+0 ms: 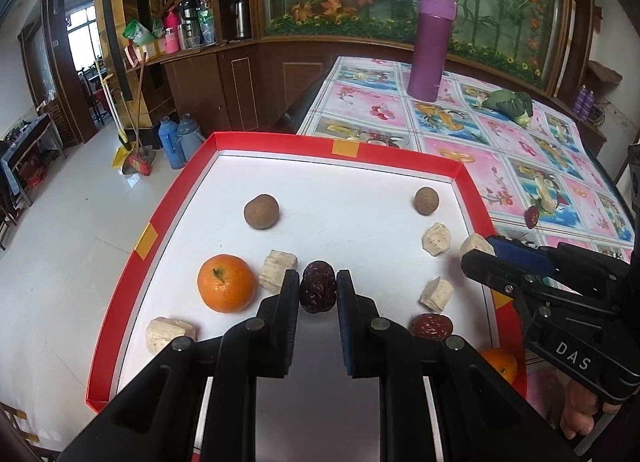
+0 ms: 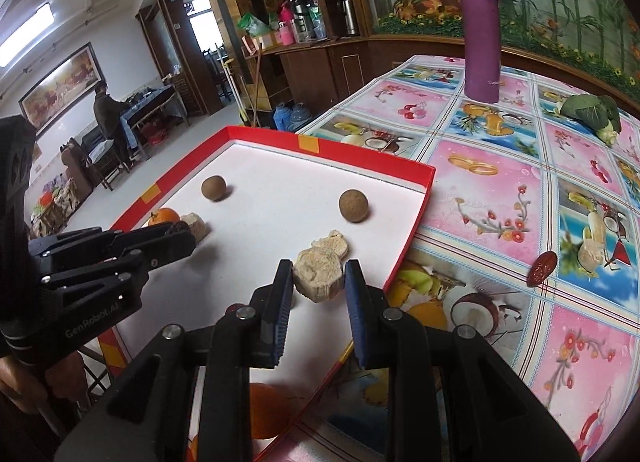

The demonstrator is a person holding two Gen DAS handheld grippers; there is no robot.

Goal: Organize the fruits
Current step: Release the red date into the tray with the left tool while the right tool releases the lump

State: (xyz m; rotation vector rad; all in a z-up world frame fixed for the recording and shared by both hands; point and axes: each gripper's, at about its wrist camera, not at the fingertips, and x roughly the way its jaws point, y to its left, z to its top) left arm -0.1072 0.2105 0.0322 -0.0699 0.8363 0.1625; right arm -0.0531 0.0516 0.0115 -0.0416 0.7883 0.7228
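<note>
The jaws of the left gripper (image 1: pixel 318 292) squeeze a dark red date (image 1: pixel 317 291) inside the red tray (image 1: pixel 280 141), just beside an orange (image 1: pixel 226 282). The jaws of the right gripper (image 2: pixel 318 282) sit around a pale chunk (image 2: pixel 318 276) near the tray's right wall; whether they press it, I cannot tell. Another date (image 2: pixel 542 268) lies on the desk (image 2: pixel 500 198), outside the tray.

Fruits in tray (image 1: pixel 416 156) on table (image 2: pixel 500 190); bottle (image 1: pixel 430 46) behind.
</note>
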